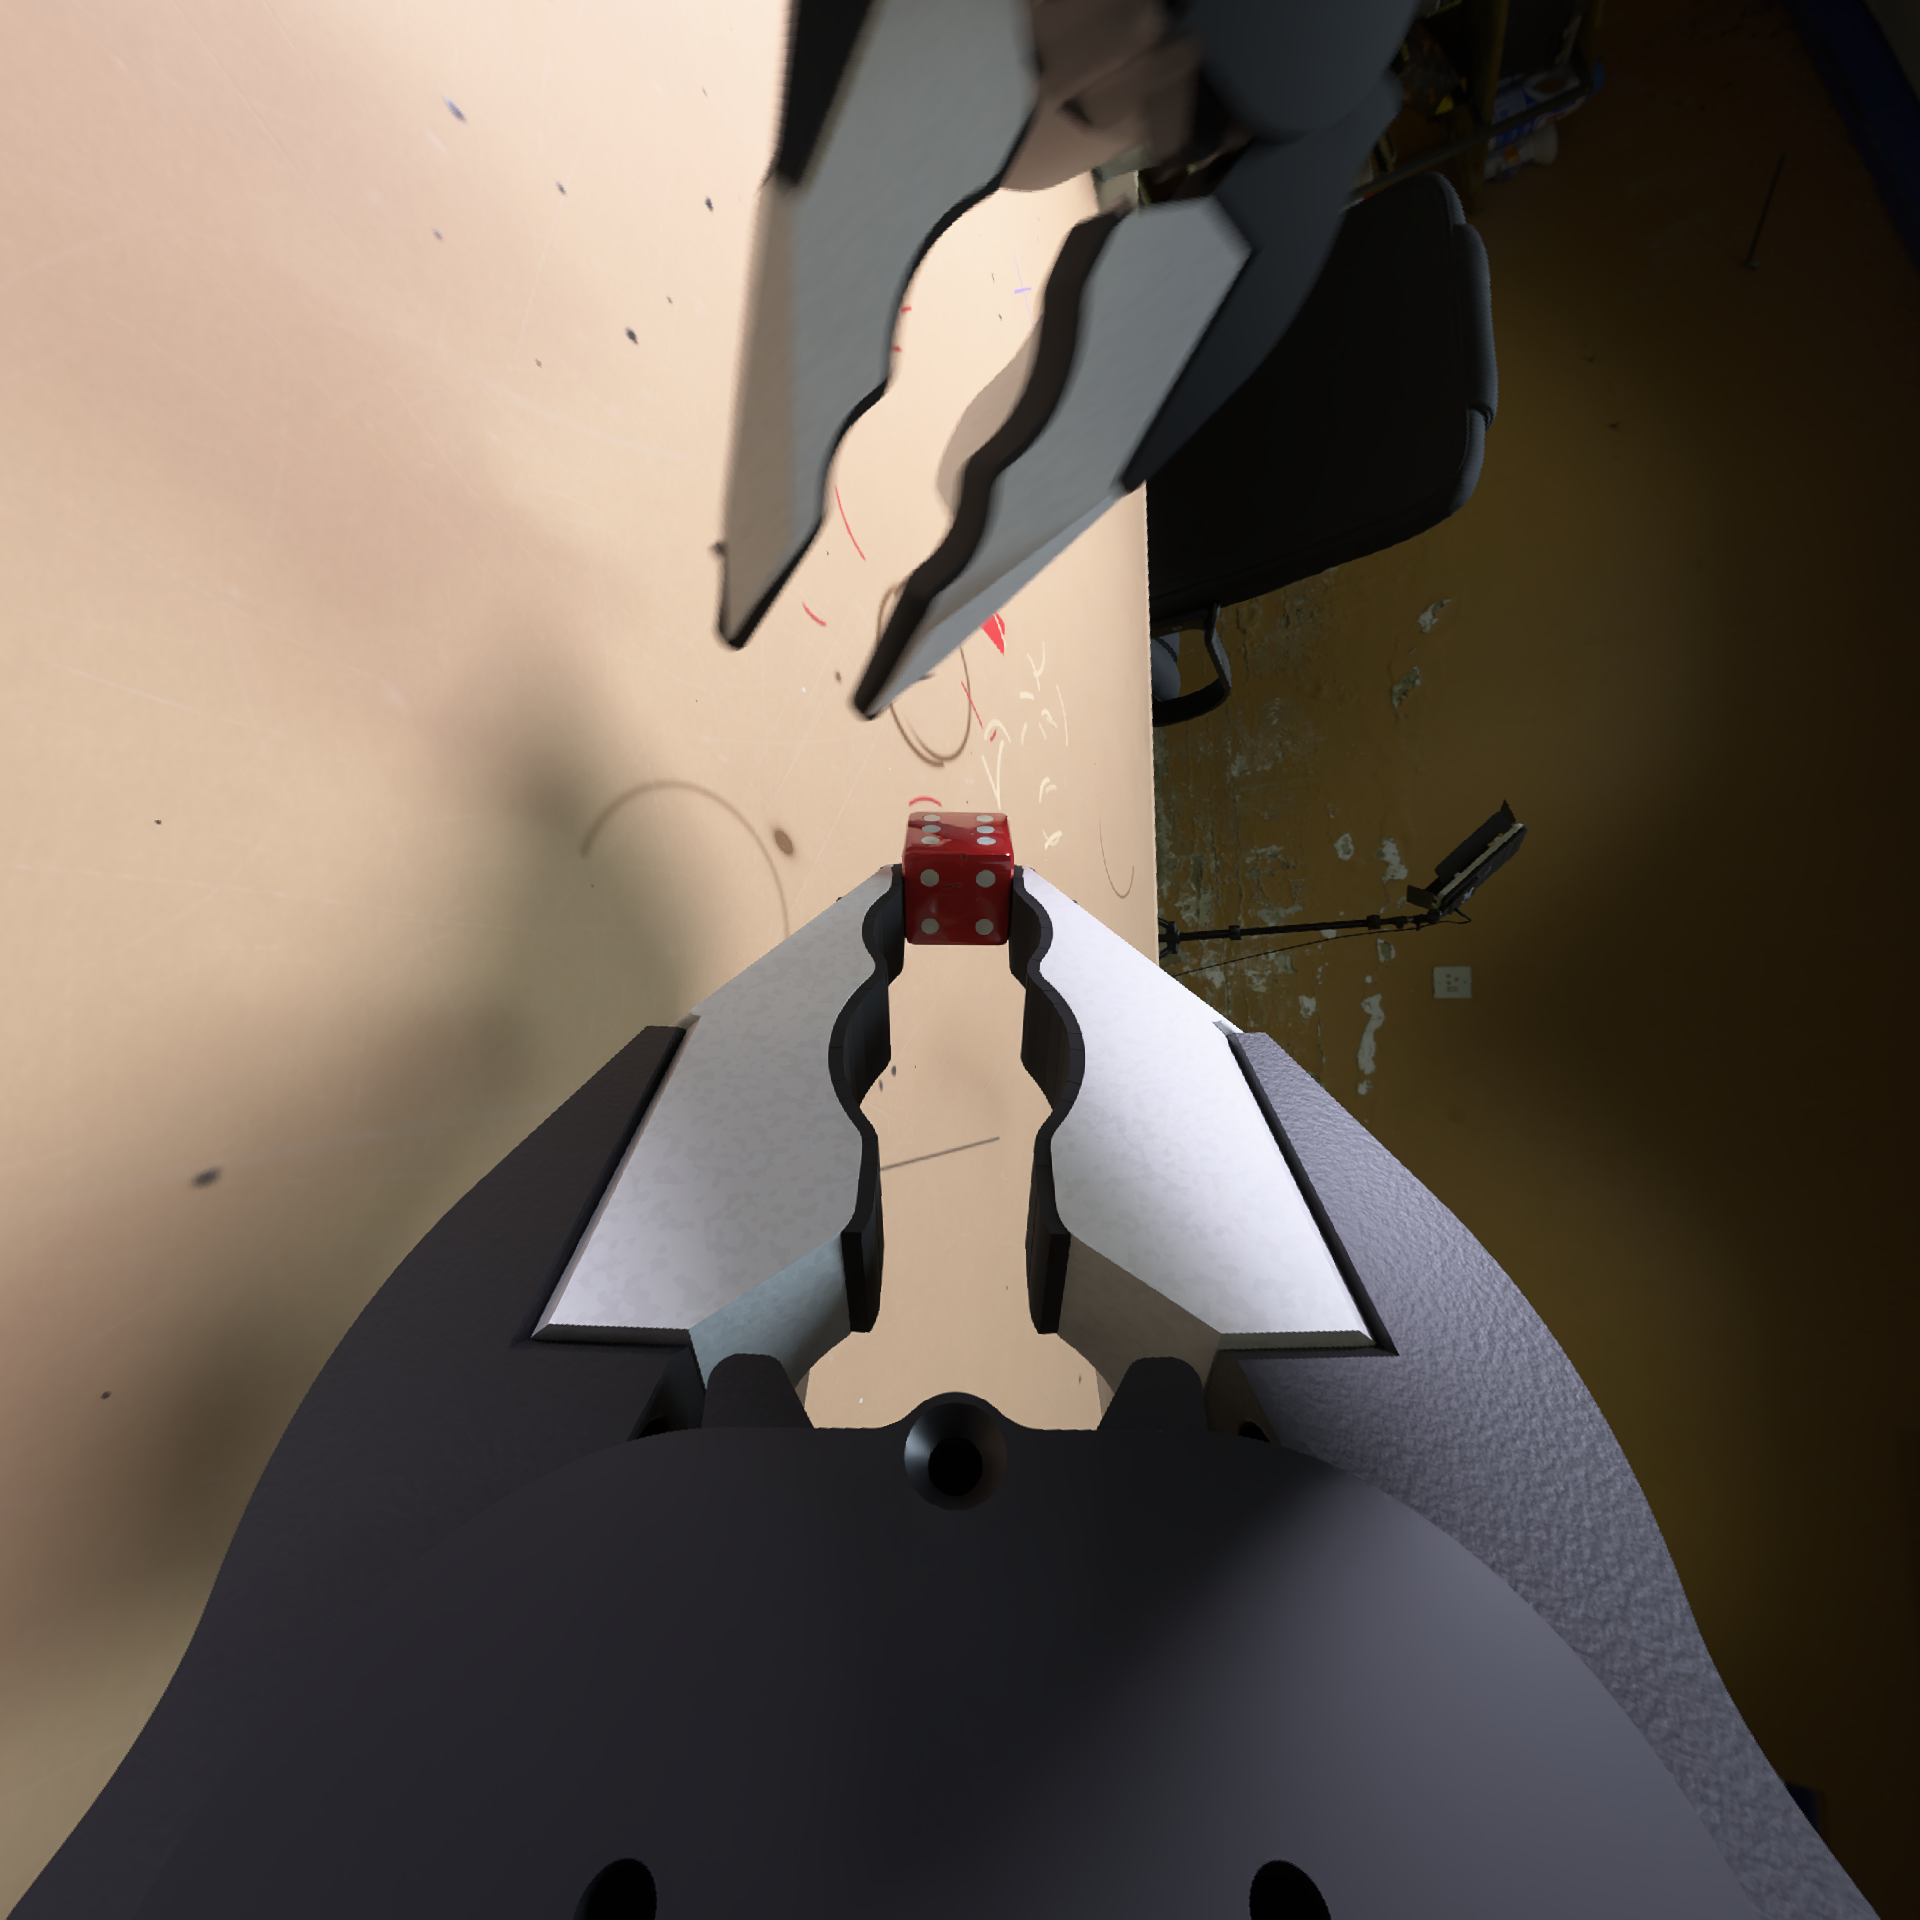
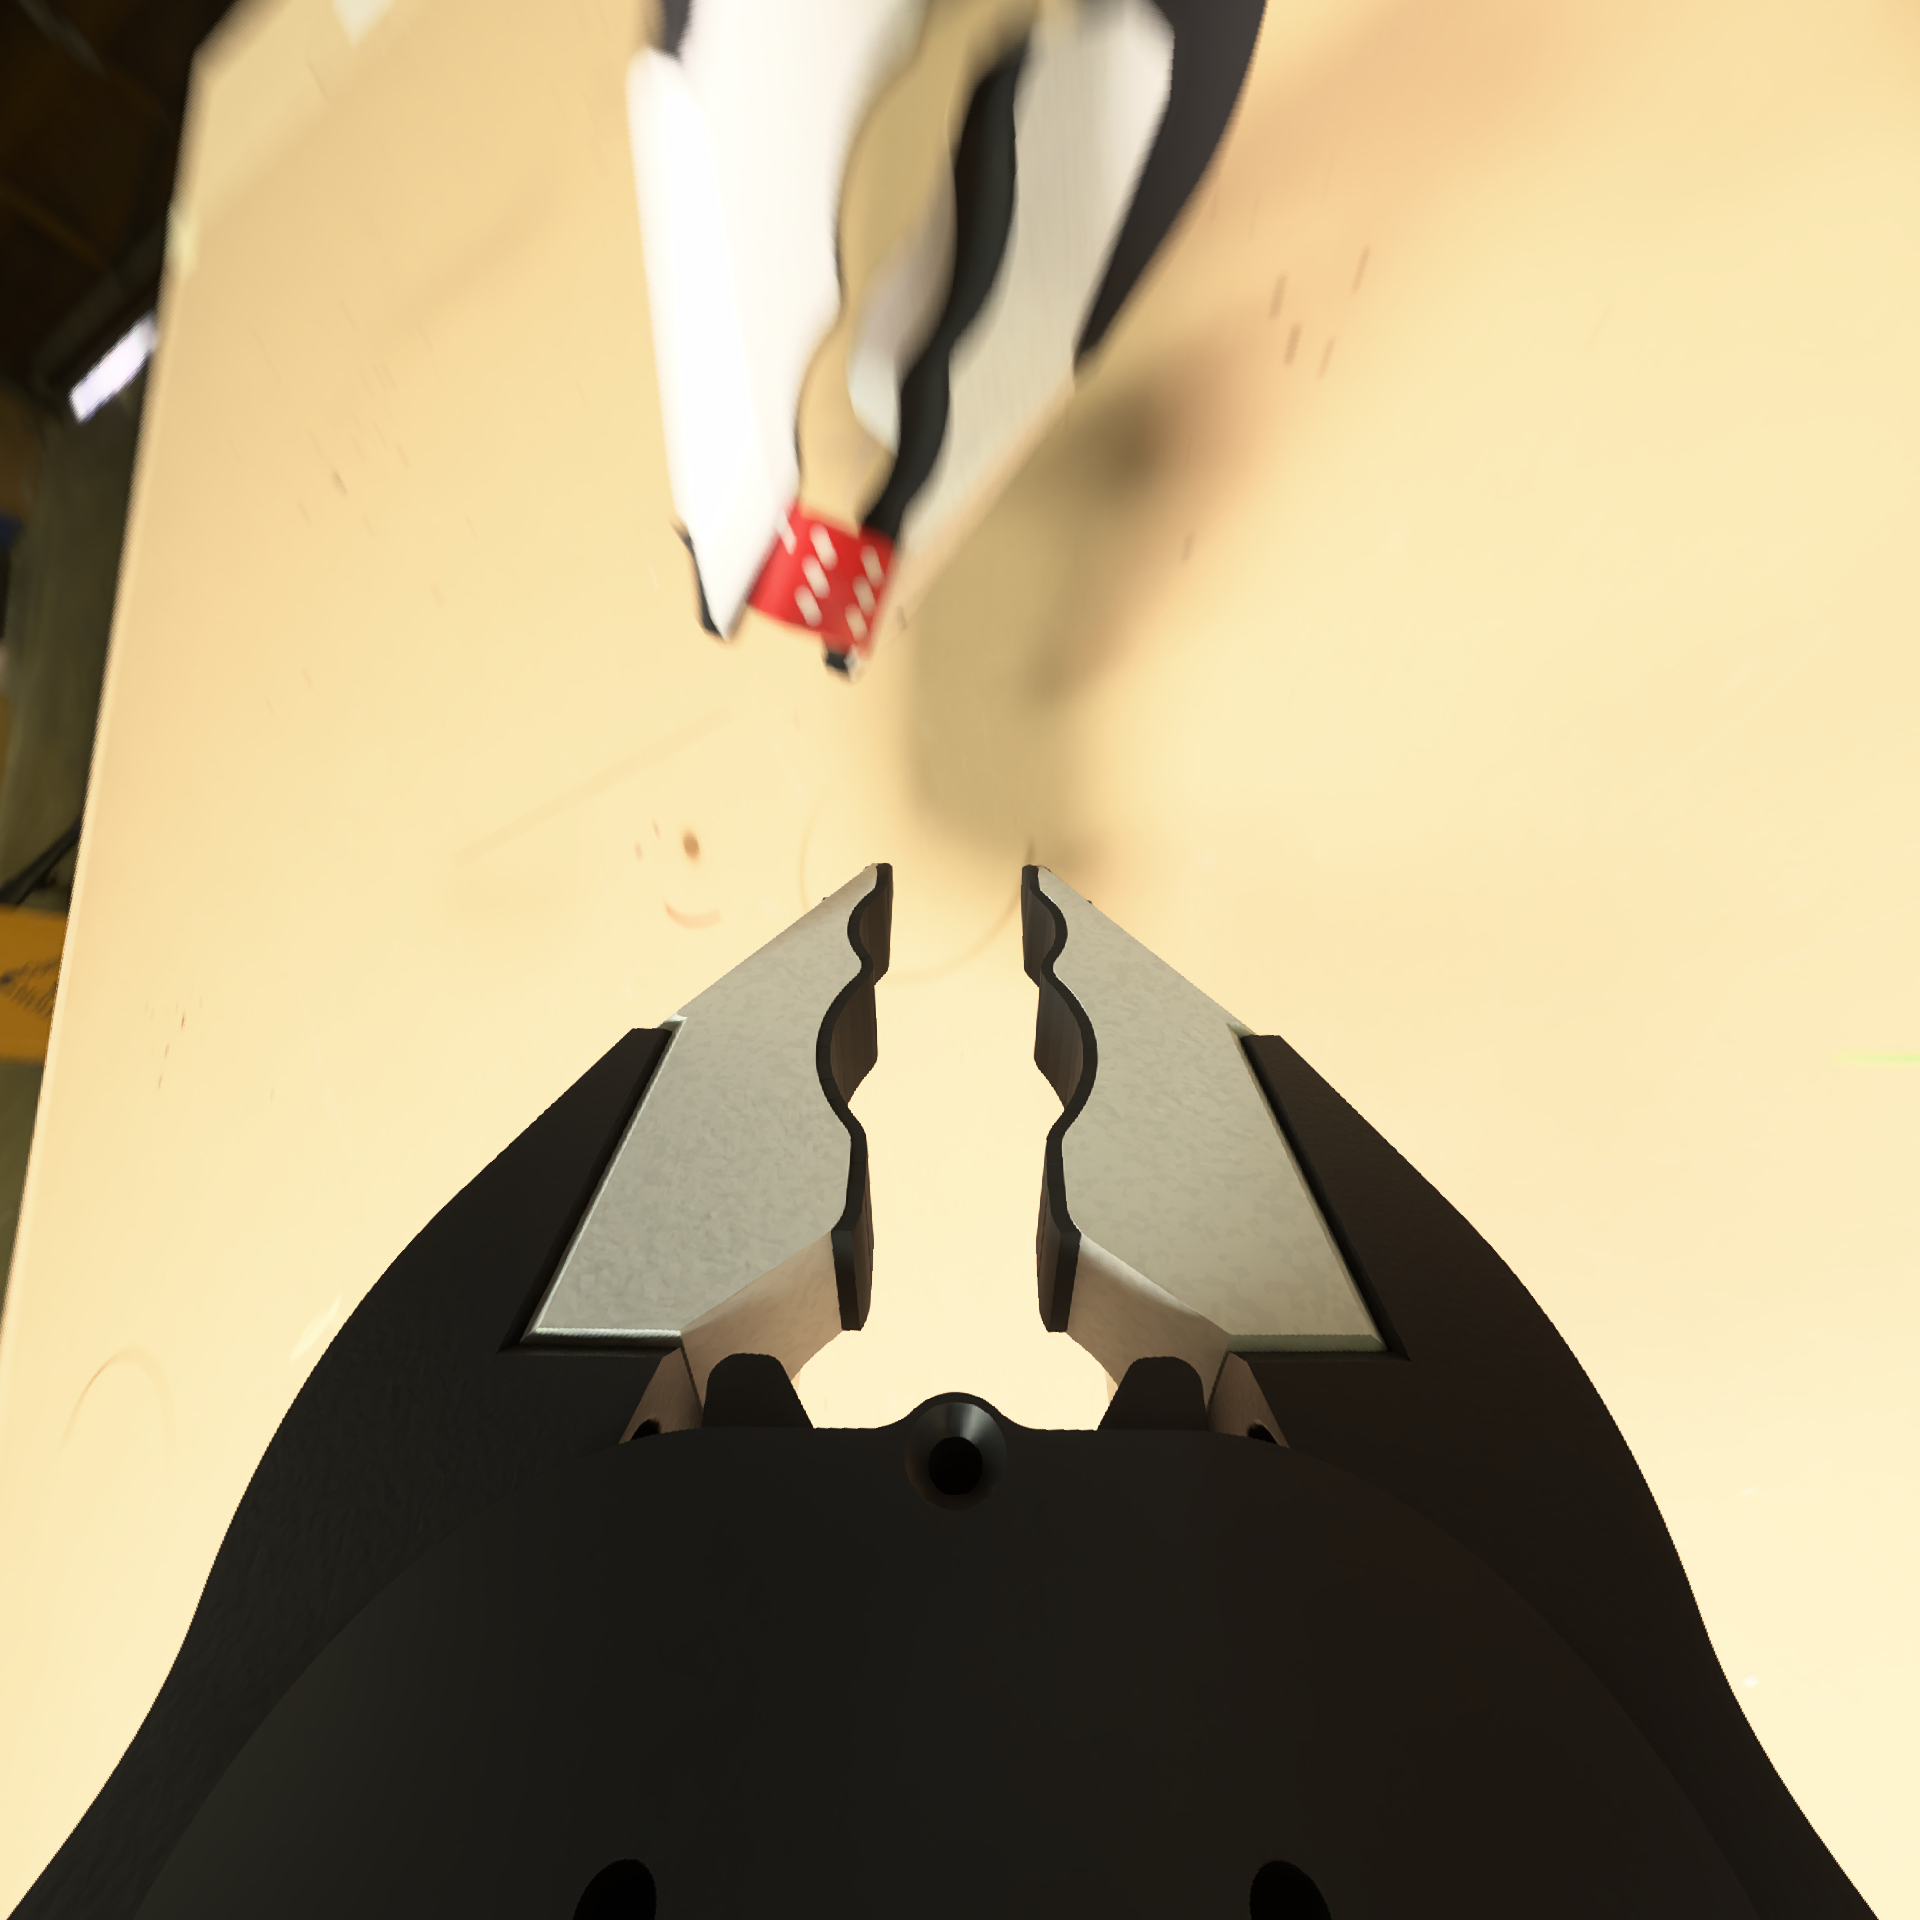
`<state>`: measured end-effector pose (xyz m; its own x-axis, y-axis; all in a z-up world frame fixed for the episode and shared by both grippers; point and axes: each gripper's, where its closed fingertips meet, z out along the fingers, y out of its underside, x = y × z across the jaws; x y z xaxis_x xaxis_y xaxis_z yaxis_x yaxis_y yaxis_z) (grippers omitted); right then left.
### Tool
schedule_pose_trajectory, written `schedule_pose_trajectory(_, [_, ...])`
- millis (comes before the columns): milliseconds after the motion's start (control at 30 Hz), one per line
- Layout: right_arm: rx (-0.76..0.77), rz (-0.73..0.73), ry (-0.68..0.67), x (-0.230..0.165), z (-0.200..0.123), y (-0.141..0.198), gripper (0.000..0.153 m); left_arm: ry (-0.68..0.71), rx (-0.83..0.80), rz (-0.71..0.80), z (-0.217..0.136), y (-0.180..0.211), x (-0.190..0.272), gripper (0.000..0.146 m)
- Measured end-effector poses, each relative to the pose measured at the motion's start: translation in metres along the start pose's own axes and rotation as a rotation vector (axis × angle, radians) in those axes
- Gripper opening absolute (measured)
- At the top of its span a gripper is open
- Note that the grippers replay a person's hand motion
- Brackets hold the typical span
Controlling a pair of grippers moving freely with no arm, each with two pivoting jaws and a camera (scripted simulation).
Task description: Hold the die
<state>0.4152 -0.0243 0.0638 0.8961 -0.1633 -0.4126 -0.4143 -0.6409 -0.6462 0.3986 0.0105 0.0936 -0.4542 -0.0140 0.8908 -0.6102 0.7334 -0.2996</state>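
Note:
A red die with white pips sits between the tips of my left gripper, which is shut on it above the beige table. My right gripper shows blurred at the top of the left wrist view, open and empty, a short way beyond the die. In the right wrist view my right gripper is open with nothing between its fingers. The left gripper appears there blurred, holding the die at its tips, ahead of my right fingertips.
The table edge runs down the right side of the left wrist view. Beyond it are a dark office chair, a stained floor and a stand with a dark device. The tabletop carries scribbles and ring marks.

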Motion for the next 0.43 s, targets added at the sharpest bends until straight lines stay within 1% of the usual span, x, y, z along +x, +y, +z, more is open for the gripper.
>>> schedule_pose_trajectory(100, [0.308,-0.110,0.006,-0.012,-0.028,-0.047,0.022,0.007,-0.010,-0.001,0.003,0.001,0.000,0.019])
schedule_pose_trajectory(133, [0.380,-0.134,0.013,-0.015,-0.034,-0.058,0.020,0.009,-0.012,0.001,0.003,0.001,0.001,0.019])
schedule_pose_trajectory(167, [0.401,-0.140,0.014,-0.017,-0.036,-0.062,0.018,0.013,-0.009,0.004,0.004,0.000,0.002,0.019])
schedule_pose_trajectory(267, [0.347,-0.127,-0.011,-0.019,-0.031,-0.058,0.018,0.016,0.001,0.008,0.004,-0.002,0.003,0.019])
schedule_pose_trajectory(367, [0.339,-0.126,-0.036,-0.021,-0.023,-0.058,0.018,0.010,0.009,0.013,0.004,-0.003,0.004,0.019])
schedule_pose_trajectory(433, [0.312,-0.125,-0.012,-0.018,-0.017,-0.057,0.016,0.011,0.008,0.020,0.005,-0.003,0.005,0.019])
